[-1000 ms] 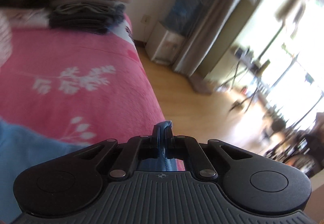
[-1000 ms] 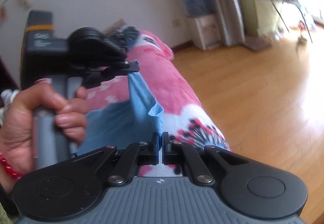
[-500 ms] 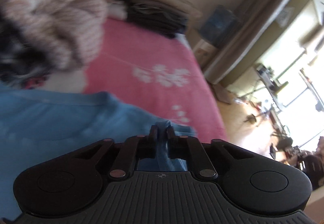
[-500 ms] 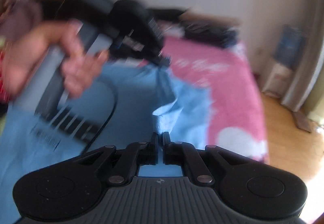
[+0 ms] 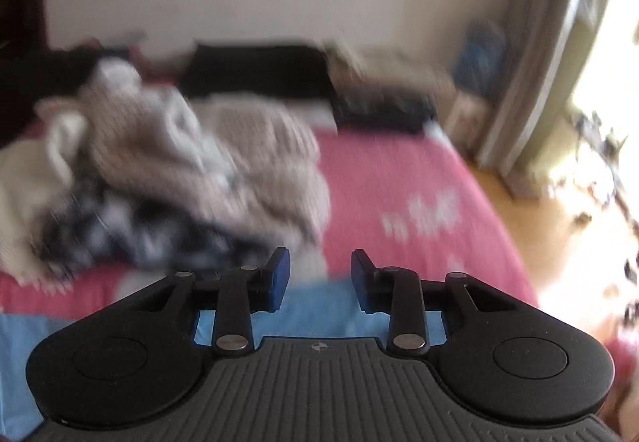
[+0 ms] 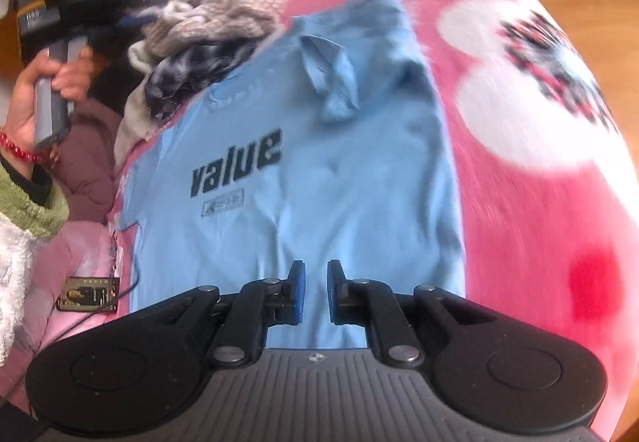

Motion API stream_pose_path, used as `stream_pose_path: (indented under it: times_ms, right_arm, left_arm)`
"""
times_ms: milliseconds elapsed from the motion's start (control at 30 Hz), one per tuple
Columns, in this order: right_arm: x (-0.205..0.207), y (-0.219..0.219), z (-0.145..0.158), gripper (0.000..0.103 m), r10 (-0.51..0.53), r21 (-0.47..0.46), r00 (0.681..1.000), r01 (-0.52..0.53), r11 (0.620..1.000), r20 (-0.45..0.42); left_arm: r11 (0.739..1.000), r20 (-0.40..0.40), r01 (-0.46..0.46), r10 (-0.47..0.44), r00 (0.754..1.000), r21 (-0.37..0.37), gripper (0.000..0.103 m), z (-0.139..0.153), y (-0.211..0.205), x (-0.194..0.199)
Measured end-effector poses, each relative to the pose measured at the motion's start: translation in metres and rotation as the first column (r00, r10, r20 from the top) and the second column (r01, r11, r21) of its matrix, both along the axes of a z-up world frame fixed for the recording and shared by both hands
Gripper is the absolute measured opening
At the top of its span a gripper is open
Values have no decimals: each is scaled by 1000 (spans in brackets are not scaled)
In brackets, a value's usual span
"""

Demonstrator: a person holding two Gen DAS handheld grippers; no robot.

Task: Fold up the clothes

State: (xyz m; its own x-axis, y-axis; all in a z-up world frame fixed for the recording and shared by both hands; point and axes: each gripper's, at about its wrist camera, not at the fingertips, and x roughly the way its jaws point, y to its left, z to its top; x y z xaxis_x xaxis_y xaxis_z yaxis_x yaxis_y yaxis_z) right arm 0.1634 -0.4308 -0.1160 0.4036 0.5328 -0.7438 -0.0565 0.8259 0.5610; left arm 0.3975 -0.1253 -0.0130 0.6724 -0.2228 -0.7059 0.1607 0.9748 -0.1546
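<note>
Pink bedding with white flower prints covers the bed (image 6: 519, 202) where I'm working, a pale wall behind it. At far left, my left hand (image 6: 44, 90) lifts the left tool (image 5: 319, 278) clear; its jaws are opening with nothing between them, only the shirt's edge below. Beside it sits a heap of unfolded clothes (image 6: 215, 22), resting partly on the shirt's collar end. The blue T-shirt (image 6: 339, 170) lies spread flat, print up, one sleeve flopped over its chest. My right tool (image 6: 315, 292) hovers above the hem, jaws opening, empty. To fold well, I'd smooth that loose sleeve flat first, then take two matching corners so the edges meet squarely. Across the chest I read "value"; the small label beneath is too blurred.
</note>
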Motion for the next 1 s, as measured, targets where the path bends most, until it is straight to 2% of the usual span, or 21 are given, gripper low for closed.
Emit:
stream_pose_path:
  times_ms: [67, 167, 200, 233, 267, 467, 633, 800, 900, 1000]
  right_arm:
    - [-4, 3, -1, 12, -51, -19, 998, 51, 999, 37]
    - [3, 15, 6, 15, -95, -106, 985, 111, 988, 143]
    - [8, 21, 9, 19, -104, -139, 978, 130, 982, 181]
    - [13, 28, 12, 29, -111, -171, 969, 150, 974, 220]
    - [20, 35, 15, 34, -121, -200, 960, 174, 964, 251]
    - [59, 71, 10, 34, -149, -293, 937, 246, 924, 317]
    - [85, 84, -2, 34, -160, -331, 927, 277, 902, 340]
    - [96, 96, -10, 32, -101, -387, 928, 246, 889, 358]
    - [100, 102, -19, 26, -71, -424, 934, 226, 877, 351]
    - [100, 103, -23, 13, -63, -449, 934, 228, 864, 352]
  left_arm:
    - [998, 0, 60, -60, 998, 32, 33, -27, -19, -8]
    - [981, 49, 131, -139, 989, 142, 33, -63, -49, -15]
    - [973, 51, 157, -168, 984, 170, 33, -71, -56, -15]
    - [963, 51, 184, -198, 979, 196, 33, -79, -62, -16]
    - [956, 53, 210, -226, 973, 205, 33, -83, -66, -16]
    - [921, 87, 331, -354, 931, 206, 33, -102, -77, -15]
    - [907, 80, 353, -379, 922, 230, 33, -121, -85, -6]
    - [899, 101, 355, -391, 915, 257, 33, -130, -88, -4]
    - [891, 117, 361, -404, 907, 276, 33, -134, -90, -6]
    - [889, 139, 356, -407, 903, 289, 33, -135, -90, -10]
